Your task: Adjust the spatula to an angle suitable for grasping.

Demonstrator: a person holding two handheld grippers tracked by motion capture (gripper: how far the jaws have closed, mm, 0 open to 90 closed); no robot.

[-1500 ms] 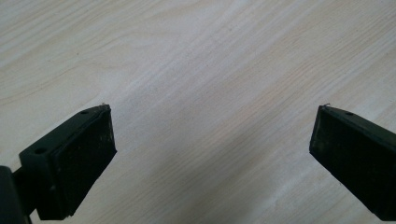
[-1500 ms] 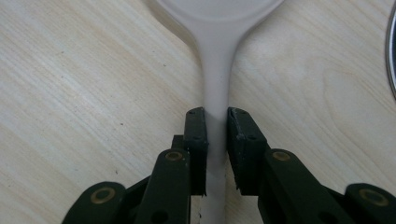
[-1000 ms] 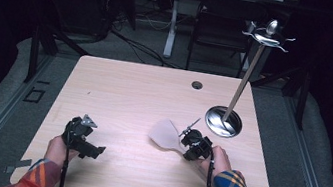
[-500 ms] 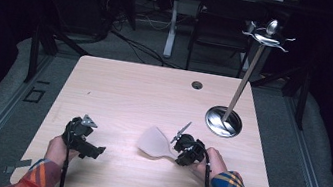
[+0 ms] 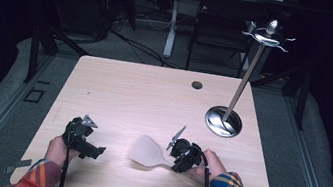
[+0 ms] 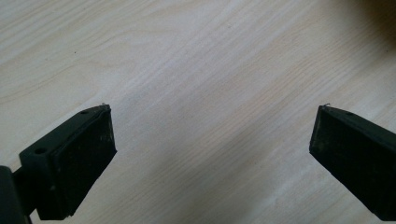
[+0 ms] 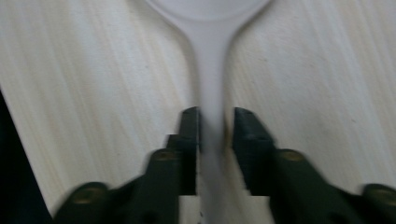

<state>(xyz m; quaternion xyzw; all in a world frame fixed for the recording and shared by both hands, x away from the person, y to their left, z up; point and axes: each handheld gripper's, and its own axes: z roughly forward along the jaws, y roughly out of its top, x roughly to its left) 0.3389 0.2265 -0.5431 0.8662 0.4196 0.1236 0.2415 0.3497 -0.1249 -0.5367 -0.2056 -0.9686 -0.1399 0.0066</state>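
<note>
Since a second ago, we carry the pale flat plastic spatula (image 5: 147,151) leftward and nearer to us, away from the tall metal utensil stand with its round base (image 5: 223,121), and it now lies flat on the light wooden table (image 5: 144,95) in front of our right hand.

Its thin handle runs between the jaws of our right tongs (image 7: 215,130), which have just been opening. In the right gripper view a slim gap shows on at least one side of the handle, so we judge the grip loosened and the spatula released onto the table, not carried.

Our left tongs (image 6: 212,126) hover over bare wood with jaws wide apart, nothing between them, well apart from the spatula. A small dark round hole (image 5: 197,84) sits near the far edge.
</note>
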